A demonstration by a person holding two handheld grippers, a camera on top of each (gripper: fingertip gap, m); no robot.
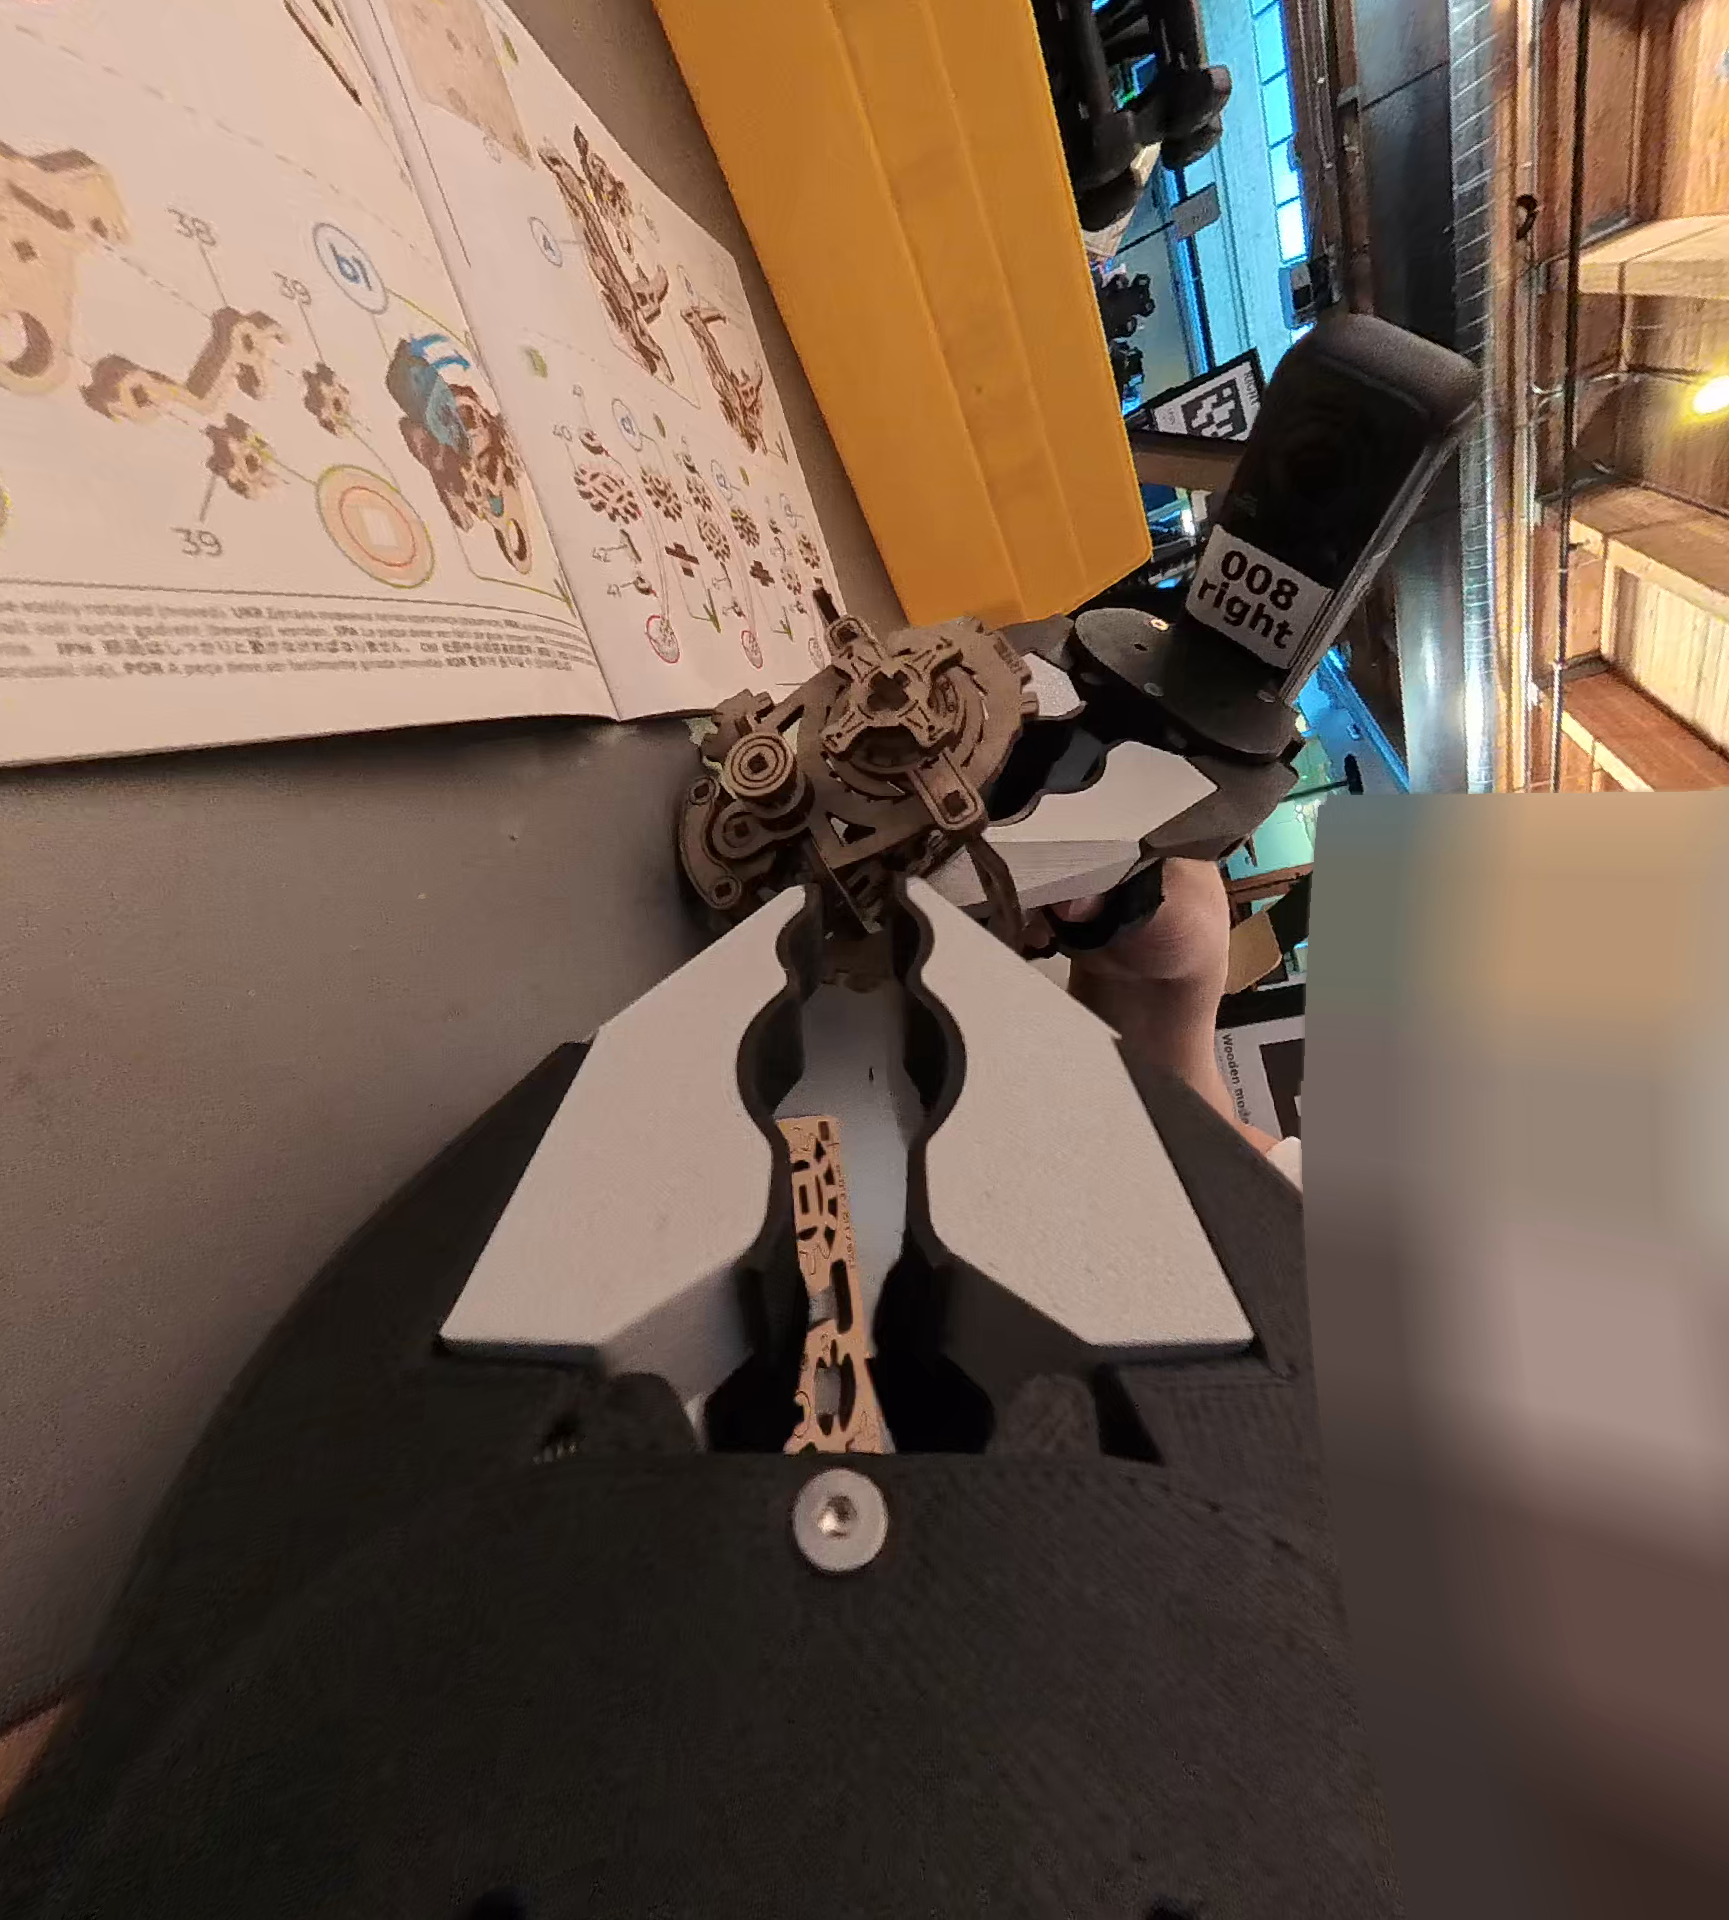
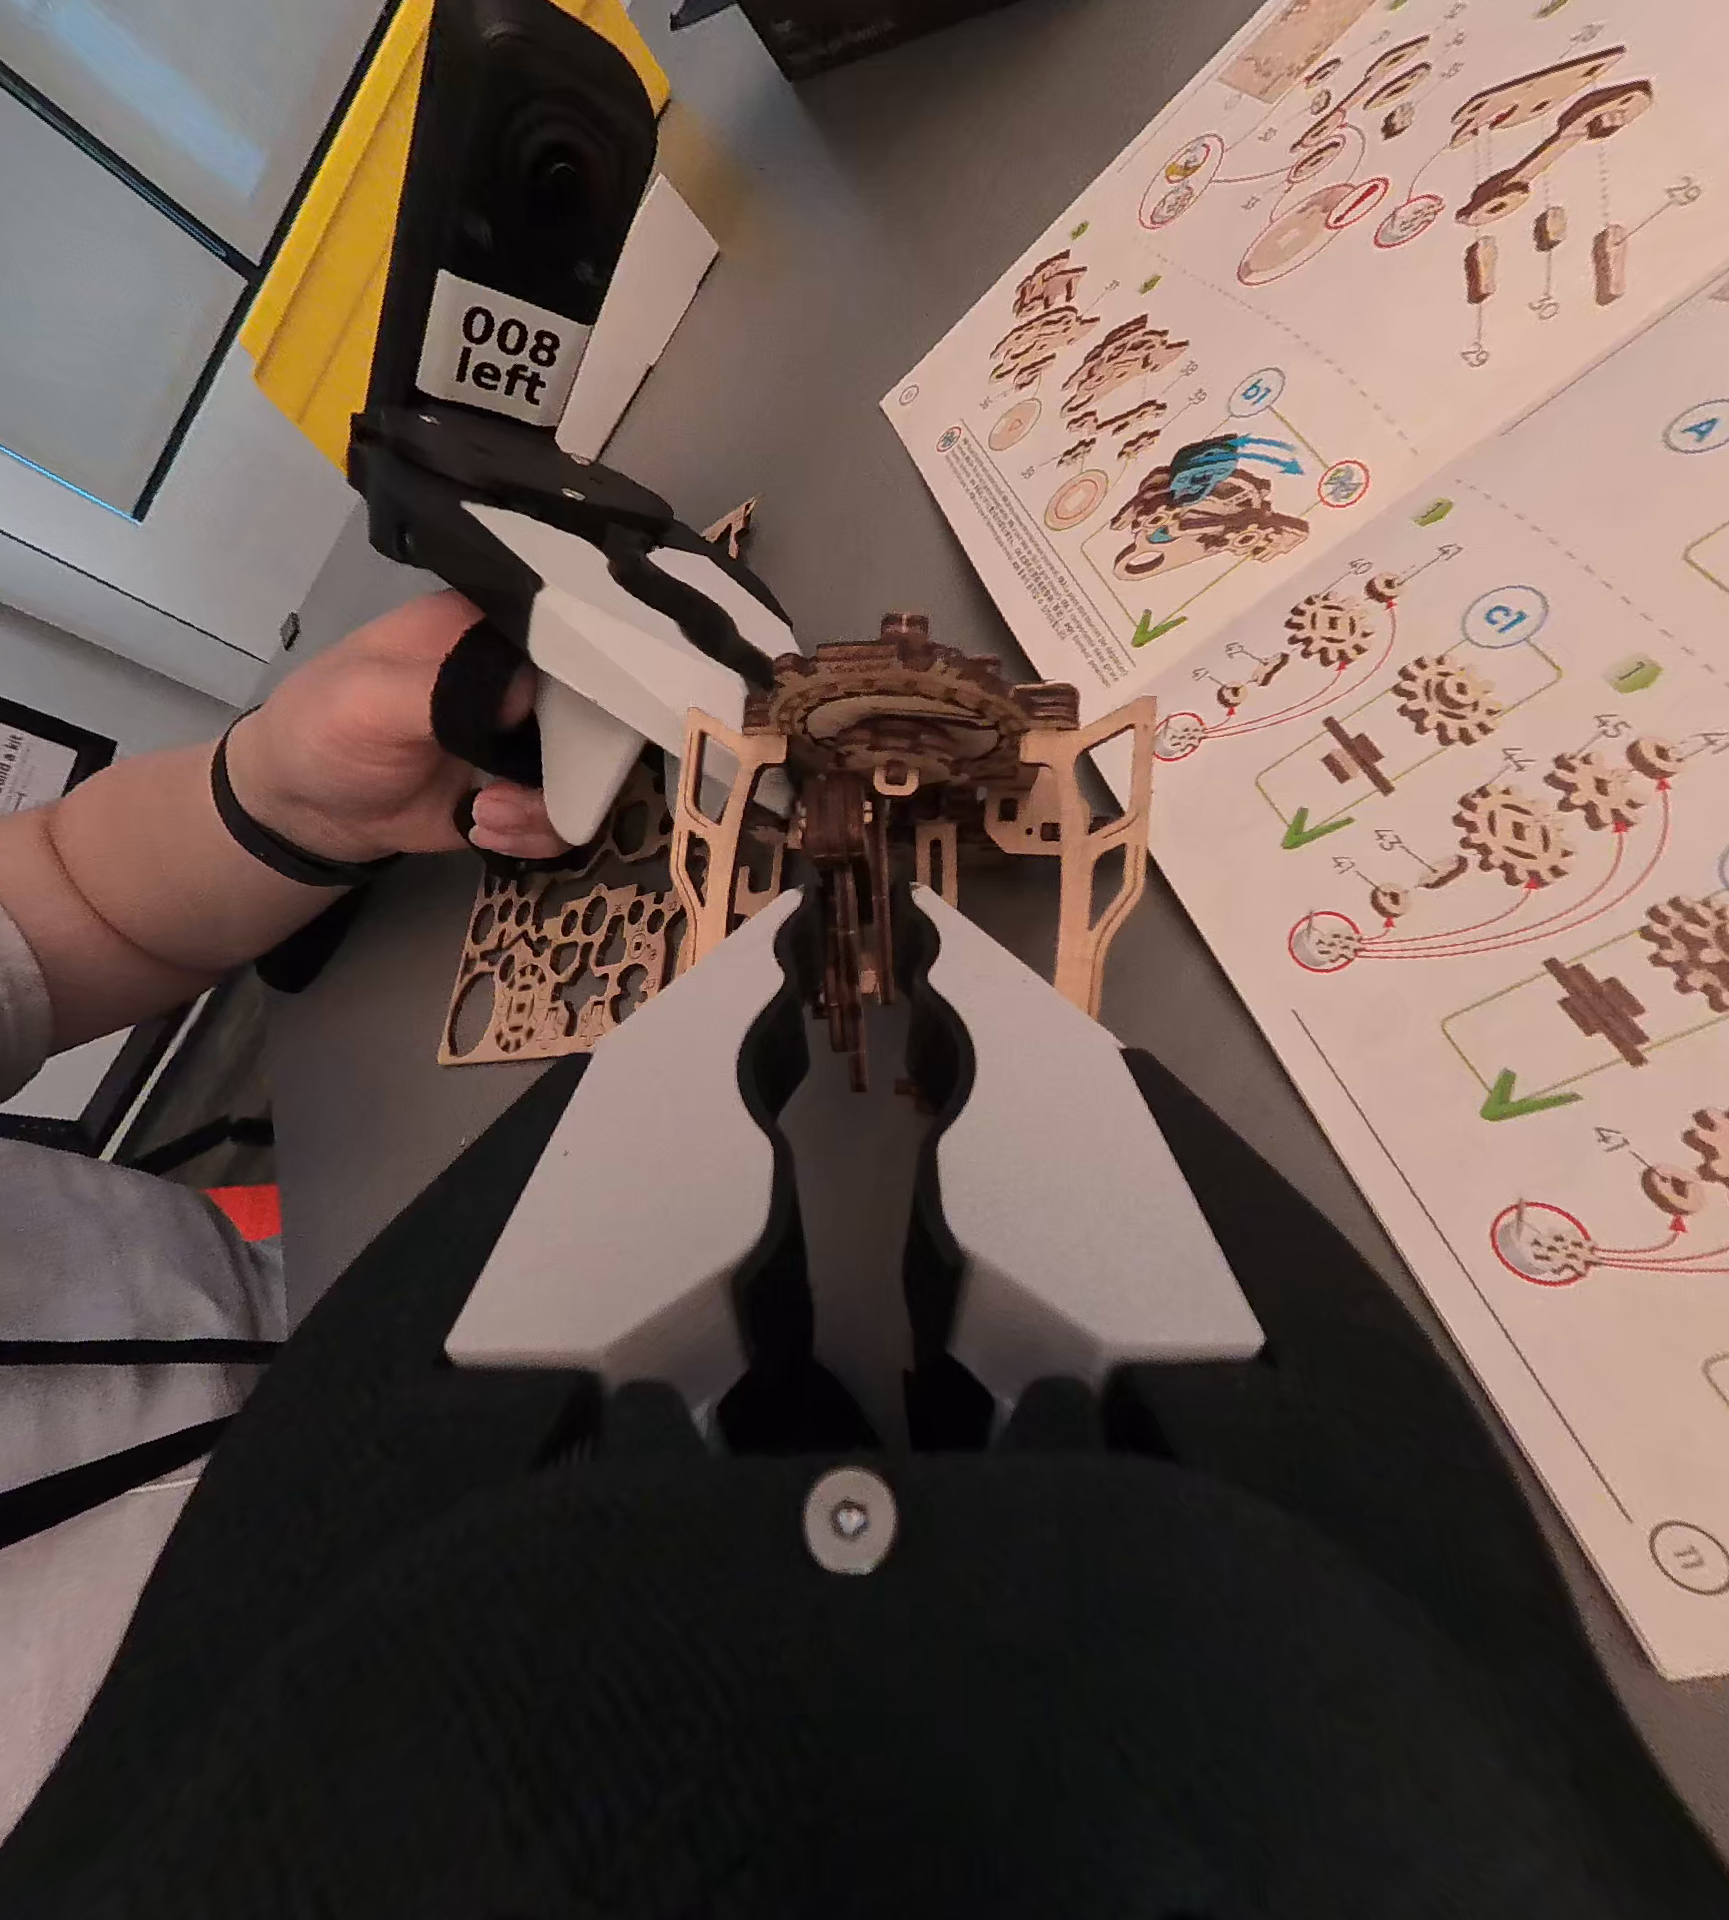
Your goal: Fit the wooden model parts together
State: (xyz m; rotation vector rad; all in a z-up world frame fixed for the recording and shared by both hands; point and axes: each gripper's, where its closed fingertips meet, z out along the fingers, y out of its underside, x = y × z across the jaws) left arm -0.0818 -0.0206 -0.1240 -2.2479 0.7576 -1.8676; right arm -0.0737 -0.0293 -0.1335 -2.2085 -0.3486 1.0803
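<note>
Gripping the wooden model (image 1: 865, 769) at centre frame, left gripper (image 1: 855, 899) narrowed on its lower tab, right gripper (image 2: 855, 899) pinched on the dark stem under the gear disc. Held above grey table (image 2: 839, 343), clear of it. Crowded by instruction booklet (image 2: 1462, 727) right, cut-out wooden sheet (image 2: 569, 966) left, yellow bin (image 1: 943, 312) upper centre.

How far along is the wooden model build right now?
Done: a geared wooden mechanism is already assembled. In hand: both the left gripper and the right gripper have their jaws closed on it, held above the grey table. Left: a pale frame sits around it, whether joined is unclear. The punched-out sheet and open instruction booklet suggest more steps.
</note>
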